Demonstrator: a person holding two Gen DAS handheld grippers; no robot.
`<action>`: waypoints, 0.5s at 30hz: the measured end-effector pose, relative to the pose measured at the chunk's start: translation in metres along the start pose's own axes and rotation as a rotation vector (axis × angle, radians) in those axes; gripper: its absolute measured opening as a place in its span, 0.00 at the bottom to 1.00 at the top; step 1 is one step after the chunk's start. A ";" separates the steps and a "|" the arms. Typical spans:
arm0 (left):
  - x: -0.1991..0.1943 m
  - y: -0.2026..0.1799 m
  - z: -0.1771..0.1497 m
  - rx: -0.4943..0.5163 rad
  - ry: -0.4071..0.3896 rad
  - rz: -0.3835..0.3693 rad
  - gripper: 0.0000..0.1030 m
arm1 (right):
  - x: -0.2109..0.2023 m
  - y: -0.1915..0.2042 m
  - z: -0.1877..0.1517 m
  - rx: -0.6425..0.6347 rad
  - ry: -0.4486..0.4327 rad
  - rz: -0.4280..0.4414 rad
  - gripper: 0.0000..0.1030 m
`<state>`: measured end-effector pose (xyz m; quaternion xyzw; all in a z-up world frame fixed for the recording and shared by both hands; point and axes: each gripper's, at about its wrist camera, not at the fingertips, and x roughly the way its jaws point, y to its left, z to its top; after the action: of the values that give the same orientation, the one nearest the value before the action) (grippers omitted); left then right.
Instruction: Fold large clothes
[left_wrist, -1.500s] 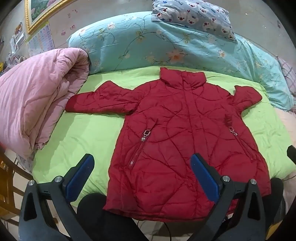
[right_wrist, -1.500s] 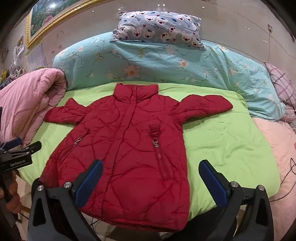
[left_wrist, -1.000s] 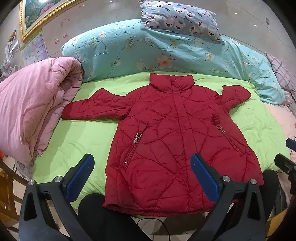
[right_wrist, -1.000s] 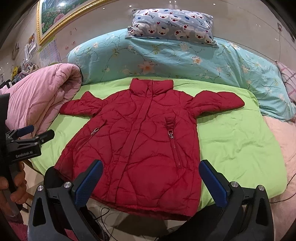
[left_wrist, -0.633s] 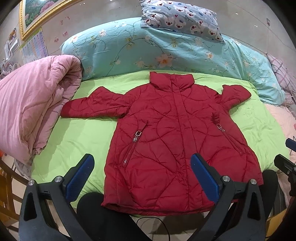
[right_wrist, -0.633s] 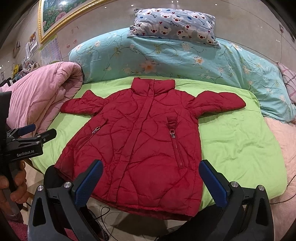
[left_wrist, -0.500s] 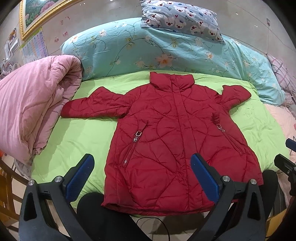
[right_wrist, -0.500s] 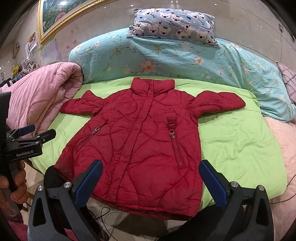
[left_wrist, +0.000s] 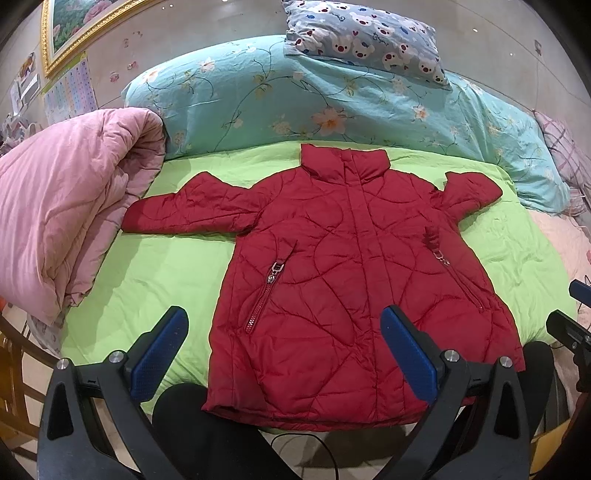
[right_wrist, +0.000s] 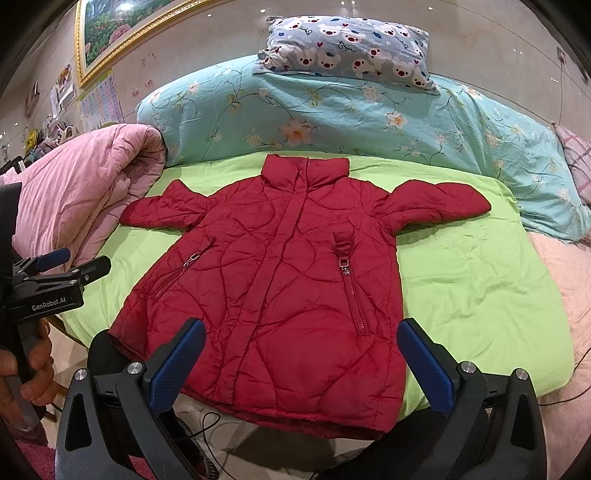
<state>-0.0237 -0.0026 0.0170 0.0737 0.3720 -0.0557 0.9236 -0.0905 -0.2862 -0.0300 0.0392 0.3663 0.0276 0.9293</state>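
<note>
Red jacket (left_wrist: 351, 280) lies flat, front up, centre of frame on the green sheet (left_wrist: 155, 273) of the bed, sleeves spread, hem at the near edge. Left tool (left_wrist: 282, 354) and right tool (right_wrist: 301, 363) both hover with fingers apart, holding nothing. Judgement: first fold not started. Best start is probably pinching each sleeve near the cuff and laying it across the chest.

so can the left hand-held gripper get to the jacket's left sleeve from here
Probably yes: the left hand-held gripper is open, and only bare green sheet lies between it and the spread sleeve.
</note>
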 end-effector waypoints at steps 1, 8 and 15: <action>0.000 -0.001 0.000 0.007 -0.007 0.005 1.00 | 0.000 0.000 0.000 -0.001 0.000 -0.001 1.00; 0.001 -0.001 -0.001 0.005 -0.005 -0.002 1.00 | 0.001 0.000 0.000 0.003 0.003 0.002 1.00; 0.003 -0.002 0.000 0.010 0.000 0.003 1.00 | 0.002 0.000 0.000 0.005 0.005 0.004 1.00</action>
<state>-0.0222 -0.0044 0.0149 0.0787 0.3715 -0.0564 0.9234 -0.0892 -0.2859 -0.0316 0.0423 0.3688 0.0286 0.9281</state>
